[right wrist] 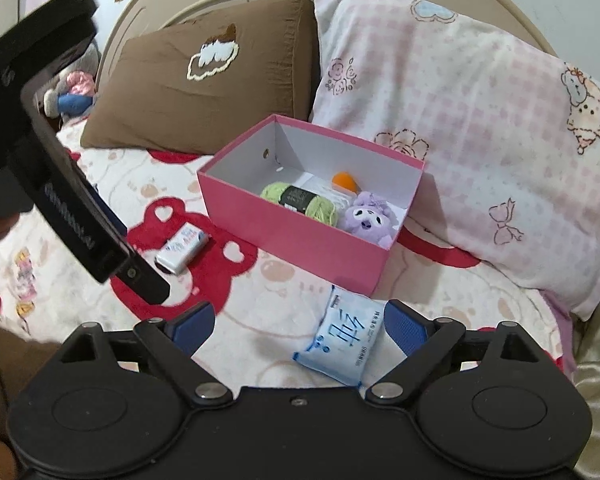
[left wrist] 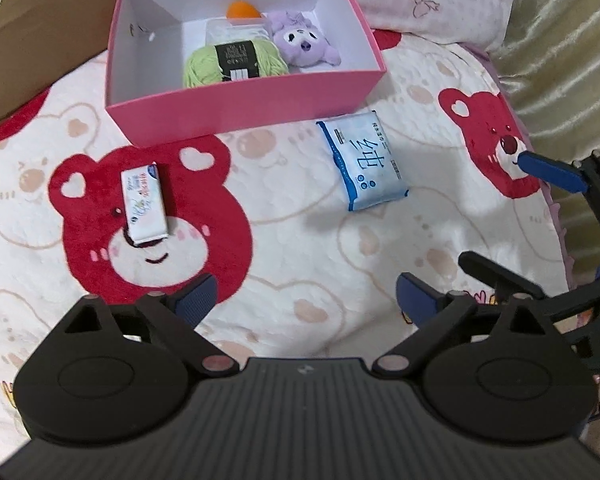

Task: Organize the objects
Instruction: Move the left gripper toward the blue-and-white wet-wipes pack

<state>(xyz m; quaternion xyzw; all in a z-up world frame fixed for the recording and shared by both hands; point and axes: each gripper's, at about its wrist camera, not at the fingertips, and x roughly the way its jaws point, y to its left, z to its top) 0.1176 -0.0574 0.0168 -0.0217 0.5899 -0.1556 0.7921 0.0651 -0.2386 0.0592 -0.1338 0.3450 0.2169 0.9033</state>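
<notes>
A pink box (left wrist: 244, 104) (right wrist: 300, 236) on the bed holds green yarn (left wrist: 232, 62) (right wrist: 300, 200), a purple plush toy (left wrist: 304, 42) (right wrist: 366, 218), an orange ball (left wrist: 242, 10) (right wrist: 344, 181) and a clear packet. A blue-and-white tissue pack (left wrist: 362, 160) (right wrist: 340, 340) lies in front of the box. A small white tissue pack (left wrist: 144, 204) (right wrist: 182, 250) lies on a red bear print. My left gripper (left wrist: 304, 296) is open and empty above the blanket. My right gripper (right wrist: 300, 324) is open, the blue tissue pack lying between its fingers, nearer the right one.
A bear-print blanket (left wrist: 300, 240) covers the bed. A brown pillow (right wrist: 204, 92) and a pink pillow (right wrist: 460, 120) lie behind the box. The right gripper shows at the right edge of the left wrist view (left wrist: 560, 216). The left gripper's body crosses the right wrist view (right wrist: 60, 176).
</notes>
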